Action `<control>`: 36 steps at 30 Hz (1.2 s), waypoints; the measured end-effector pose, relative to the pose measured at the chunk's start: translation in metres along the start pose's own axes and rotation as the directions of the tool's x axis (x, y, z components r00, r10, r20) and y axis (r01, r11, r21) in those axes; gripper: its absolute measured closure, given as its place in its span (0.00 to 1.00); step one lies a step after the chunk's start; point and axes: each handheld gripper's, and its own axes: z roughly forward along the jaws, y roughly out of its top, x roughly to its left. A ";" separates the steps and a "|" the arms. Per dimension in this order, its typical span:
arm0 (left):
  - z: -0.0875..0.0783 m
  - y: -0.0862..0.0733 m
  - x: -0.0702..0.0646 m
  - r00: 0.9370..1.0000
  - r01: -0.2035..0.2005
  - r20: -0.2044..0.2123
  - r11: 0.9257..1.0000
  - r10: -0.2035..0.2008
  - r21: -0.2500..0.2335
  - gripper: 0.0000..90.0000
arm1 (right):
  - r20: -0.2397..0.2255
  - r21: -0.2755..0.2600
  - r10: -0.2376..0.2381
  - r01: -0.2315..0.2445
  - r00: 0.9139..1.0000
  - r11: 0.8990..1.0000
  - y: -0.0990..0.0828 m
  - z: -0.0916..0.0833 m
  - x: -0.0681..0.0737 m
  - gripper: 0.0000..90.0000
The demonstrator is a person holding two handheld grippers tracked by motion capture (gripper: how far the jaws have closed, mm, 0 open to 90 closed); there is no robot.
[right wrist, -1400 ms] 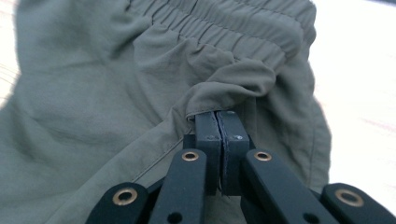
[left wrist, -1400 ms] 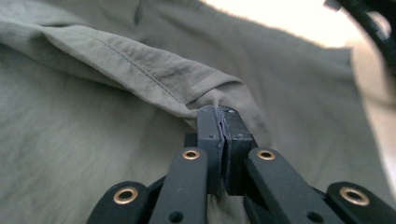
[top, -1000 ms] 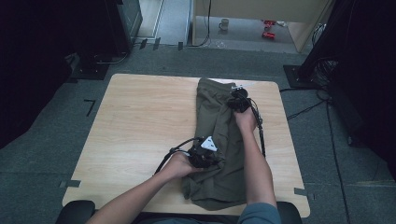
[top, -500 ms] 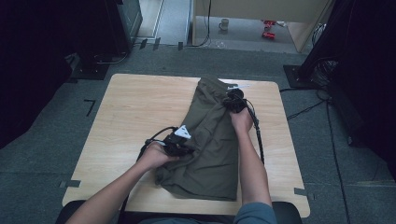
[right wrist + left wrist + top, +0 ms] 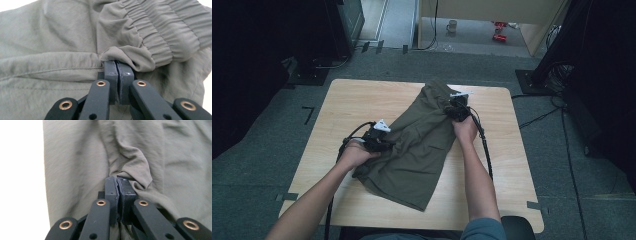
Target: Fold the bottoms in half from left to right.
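A pair of olive-green shorts (image 5: 422, 145) lies slanted across the wooden table (image 5: 347, 100), its elastic waistband (image 5: 160, 30) at the far end. At the shorts' left edge, partway along the leg, my left gripper (image 5: 379, 141) is shut on a pinched fold of the cloth (image 5: 130, 162). My right gripper (image 5: 455, 111) is shut on the cloth just under the waistband at the far right. In both gripper views the jaws stand pressed together with fabric bunched at their tips: left gripper (image 5: 117, 180), right gripper (image 5: 116, 62).
Bare tabletop lies to the left of the shorts and along the right edge (image 5: 512, 150). Black cables (image 5: 484, 150) trail from both grippers over the table. Dark equipment stands (image 5: 557, 60) flank the table on the grey floor.
My left gripper has dragged the lower part of the shorts leftward, turning the garment from nearly straight to slanted. The right gripper has barely shifted at the waistband.
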 end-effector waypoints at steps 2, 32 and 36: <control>-0.003 -0.001 0.004 1.000 0.024 -0.007 1.000 -0.024 -0.006 0.98 | -0.005 -0.007 -0.002 0.002 1.000 1.000 -0.001 0.000 0.000 0.98; -0.069 0.053 -0.117 0.968 -0.219 0.079 0.954 0.239 -0.204 0.99 | 0.012 -0.016 0.010 -0.010 1.000 1.000 0.016 -0.032 -0.004 0.97; -0.053 0.051 -0.129 0.963 -0.229 0.101 0.957 0.249 -0.178 0.99 | 0.018 -0.010 0.008 -0.007 1.000 1.000 0.015 -0.032 -0.003 0.91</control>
